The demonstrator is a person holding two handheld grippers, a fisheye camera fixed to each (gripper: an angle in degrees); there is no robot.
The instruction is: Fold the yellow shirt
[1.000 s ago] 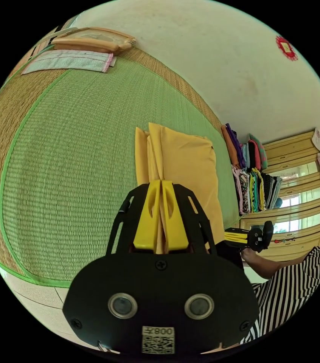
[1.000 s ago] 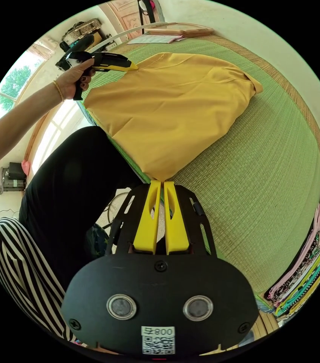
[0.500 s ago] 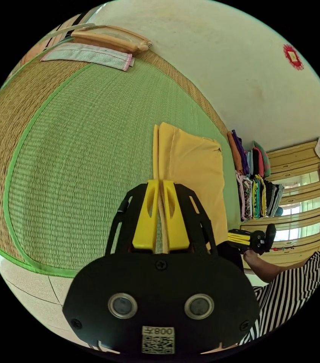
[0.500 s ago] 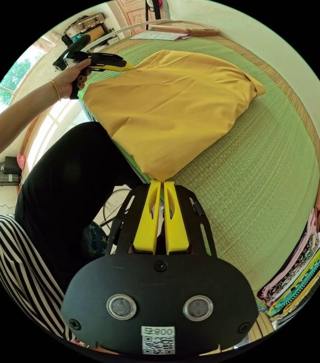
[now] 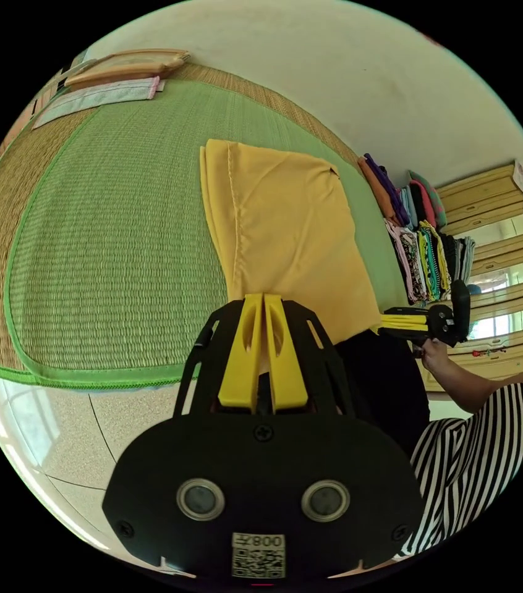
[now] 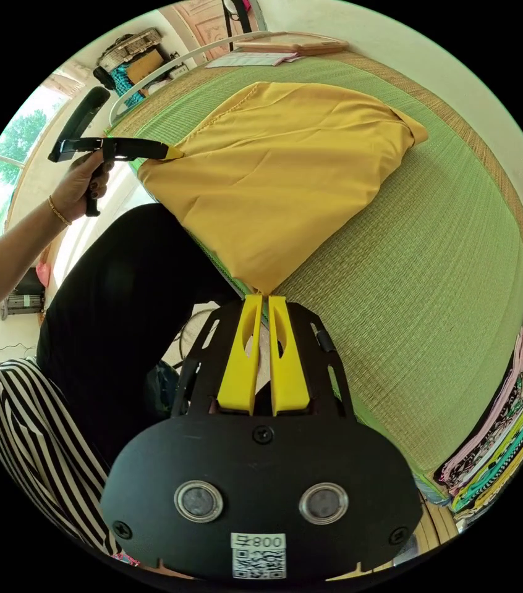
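Two grippers: both are closing on the near edge of the yellow shirt (image 6: 286, 179), one at each corner.
Left gripper (image 5: 263, 301): its jaws are pinching the cloth at one near corner; from the right gripper view it (image 6: 172, 151) is showing at arm's length, held by a hand (image 6: 82, 185), with the corner drawn to a point.
Right gripper (image 6: 264, 299): its jaws are gripping the opposite near corner; from the left gripper view it (image 5: 385, 321) is appearing at the far end of the same edge.
Yellow shirt: it is lying on the green woven mat (image 6: 422, 296), already doubled by the look of the layered side edge (image 5: 209, 179), with its near edge lifting off the mat toward the person and its far end resting flat.
Surroundings: stacked folded clothes (image 5: 425, 247) are sitting well apart, along the wall.
Step in hand: judged to be drawing the near edge taut before carrying it over for a further fold.
Method advised: keeping both corners level and equally tensioned, and laying edge onto edge squarely.
Risk: uneven pull is likely to skew the fold; how many layers each gripper is holding cannot be told for certain.
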